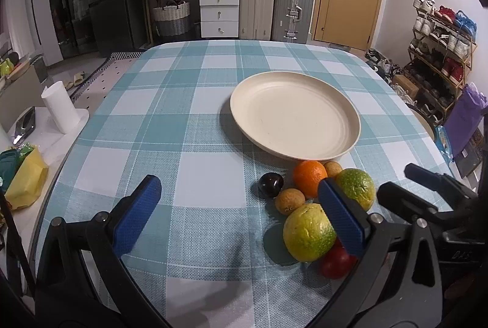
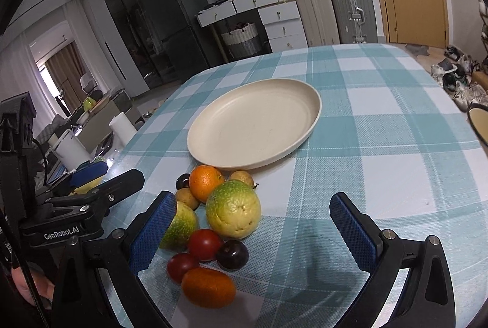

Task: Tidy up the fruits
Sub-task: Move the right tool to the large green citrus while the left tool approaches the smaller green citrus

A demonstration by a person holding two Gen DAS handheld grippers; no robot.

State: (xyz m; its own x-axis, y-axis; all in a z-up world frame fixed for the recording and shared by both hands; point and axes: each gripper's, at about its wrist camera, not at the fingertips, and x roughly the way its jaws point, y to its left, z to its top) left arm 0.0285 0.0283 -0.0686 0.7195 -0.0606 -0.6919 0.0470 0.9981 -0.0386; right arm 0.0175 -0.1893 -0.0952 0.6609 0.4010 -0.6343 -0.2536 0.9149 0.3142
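Right wrist view: the right gripper [image 2: 256,233] stands wide open with nothing held, over a cluster of fruits [image 2: 213,218] on the checked tablecloth [image 2: 381,145]. The left gripper [image 1: 241,212] gapes equally, empty, beside them. Beyond lies the bare cream plate [image 2: 315,102].

Open left claw [image 1: 239,204], fruits [image 1: 308,232], plate [image 1: 350,142]
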